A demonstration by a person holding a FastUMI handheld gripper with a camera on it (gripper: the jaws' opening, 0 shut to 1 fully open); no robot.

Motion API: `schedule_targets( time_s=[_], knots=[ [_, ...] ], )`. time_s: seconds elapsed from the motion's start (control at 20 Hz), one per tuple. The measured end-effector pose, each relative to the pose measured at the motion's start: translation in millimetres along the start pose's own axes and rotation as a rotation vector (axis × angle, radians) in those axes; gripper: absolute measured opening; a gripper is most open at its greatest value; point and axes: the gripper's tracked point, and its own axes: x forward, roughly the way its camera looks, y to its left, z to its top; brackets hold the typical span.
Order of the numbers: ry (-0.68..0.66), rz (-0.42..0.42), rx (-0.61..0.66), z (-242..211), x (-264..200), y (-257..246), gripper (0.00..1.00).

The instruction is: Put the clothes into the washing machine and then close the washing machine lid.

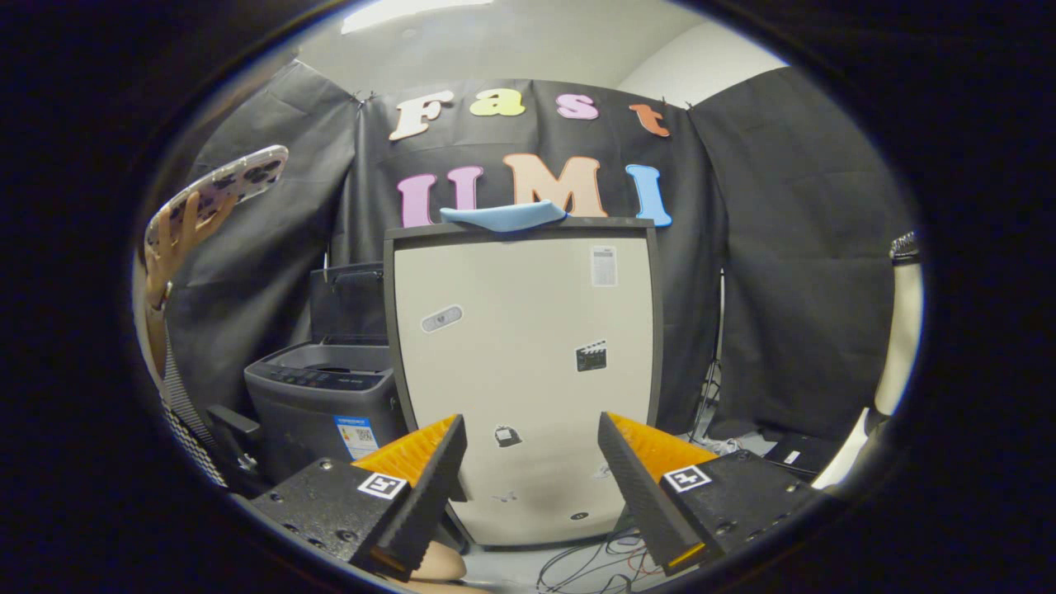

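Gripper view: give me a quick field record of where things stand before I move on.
gripper: open, holding nothing
ahead of gripper: beige upright panel, stickers on its face
clothes: blue cloth draped over the panel's top edge
washing machine: beside the panel, lid raised
person: raised hand holding a phone
floor: loose cables
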Motion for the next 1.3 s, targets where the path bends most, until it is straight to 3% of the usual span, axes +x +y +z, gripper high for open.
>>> schedule_targets(
  time_s=[0.9,1.3],
  knots=[
    [-0.005,-0.009,0.001,1.2,-0.4,-1.9,0.97],
    [-0.046,-0.086,0.073,20.7,13.3,-11.2,0.97]
  ],
)
